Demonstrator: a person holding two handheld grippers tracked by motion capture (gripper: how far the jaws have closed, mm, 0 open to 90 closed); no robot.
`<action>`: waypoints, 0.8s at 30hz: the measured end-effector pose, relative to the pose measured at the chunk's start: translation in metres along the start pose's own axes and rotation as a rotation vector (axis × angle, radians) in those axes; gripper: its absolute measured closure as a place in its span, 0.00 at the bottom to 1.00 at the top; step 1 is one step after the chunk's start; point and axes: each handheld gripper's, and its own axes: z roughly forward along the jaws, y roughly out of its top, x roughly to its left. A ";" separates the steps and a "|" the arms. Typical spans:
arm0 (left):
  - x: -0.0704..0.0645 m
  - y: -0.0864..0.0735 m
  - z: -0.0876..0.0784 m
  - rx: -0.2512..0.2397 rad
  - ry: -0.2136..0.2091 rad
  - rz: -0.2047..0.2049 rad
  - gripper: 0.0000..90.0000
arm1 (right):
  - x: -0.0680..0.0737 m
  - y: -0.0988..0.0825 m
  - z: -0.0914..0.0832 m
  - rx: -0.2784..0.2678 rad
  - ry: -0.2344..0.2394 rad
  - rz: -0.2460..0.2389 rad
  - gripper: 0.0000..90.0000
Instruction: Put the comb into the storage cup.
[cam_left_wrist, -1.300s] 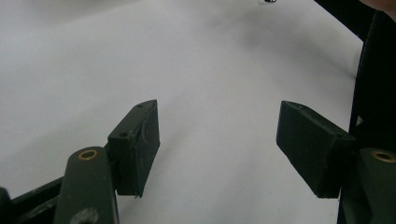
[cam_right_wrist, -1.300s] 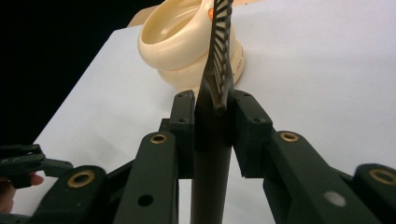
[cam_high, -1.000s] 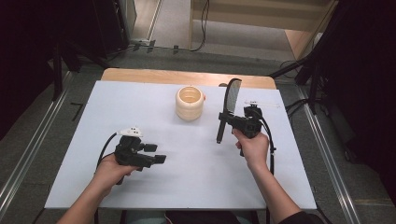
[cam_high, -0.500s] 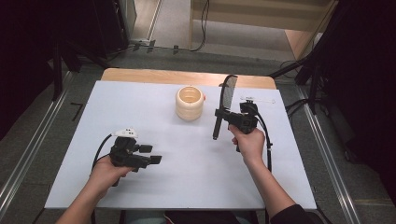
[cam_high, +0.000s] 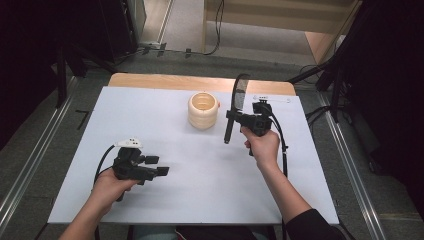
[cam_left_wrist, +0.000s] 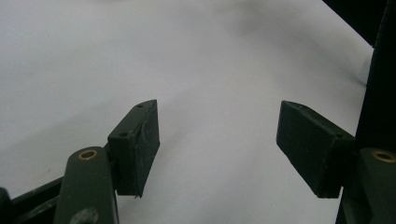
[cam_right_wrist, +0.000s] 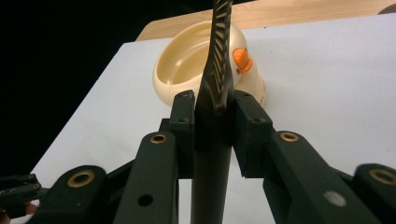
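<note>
Spatula (cam_high: 239, 95) stands clamped in the right gripper (cam_high: 239, 119), just right of the cream bowl (cam_high: 203, 111). Left gripper (cam_high: 159, 166) hovers near-left, its 2 jaws wide apart.

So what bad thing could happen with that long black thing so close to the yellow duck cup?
The right gripper pinches the black slotted tool near the middle of its length, so it might swing or slip. Its slotted end sits close to the duck cup, which could get knocked over. The left gripper is open over bare table, too far to steady anything.
</note>
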 end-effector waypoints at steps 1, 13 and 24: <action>0.000 0.000 -0.001 0.001 0.001 0.001 0.34 | 0.001 0.002 0.001 0.002 0.001 0.003 0.78; 0.003 -0.003 -0.005 -0.009 0.015 -0.009 0.34 | 0.010 0.017 0.007 -0.016 -0.005 -0.008 0.78; 0.005 -0.003 -0.006 -0.007 0.020 -0.015 0.34 | 0.015 0.029 0.011 -0.026 -0.011 -0.010 0.78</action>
